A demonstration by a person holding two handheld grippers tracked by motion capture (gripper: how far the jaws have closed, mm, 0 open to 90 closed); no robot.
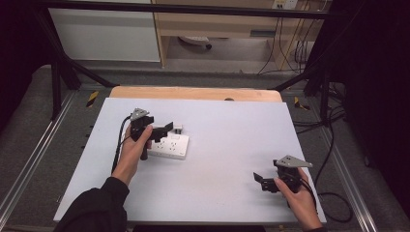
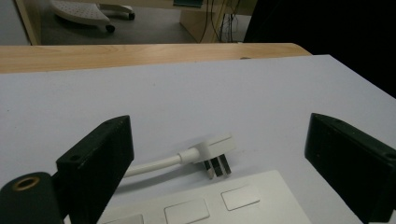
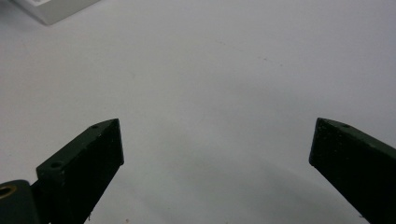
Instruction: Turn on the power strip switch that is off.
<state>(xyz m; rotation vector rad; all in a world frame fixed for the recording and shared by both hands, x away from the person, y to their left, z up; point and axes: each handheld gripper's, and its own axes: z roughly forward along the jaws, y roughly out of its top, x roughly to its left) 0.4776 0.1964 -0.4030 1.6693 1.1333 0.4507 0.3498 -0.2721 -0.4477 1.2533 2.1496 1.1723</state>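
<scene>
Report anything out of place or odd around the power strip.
The white plug lies loose on the table beside the power strip, prongs bared, not in a socket. Nothing looks spilled or damaged.

The power strip at centre left of the high view looks like smooth white plastic with a slight sheen. The plug at the middle of the left gripper view is the same white plastic, its prongs dull grey metal, its cord smooth. The table carries a matt, pale sheet; bare light wood shows along its far edge. Both the left gripper and right gripper are matt black plastic, faintly grainy, topped with grey metal plates. The sleeve at lower left is dark cloth.
</scene>
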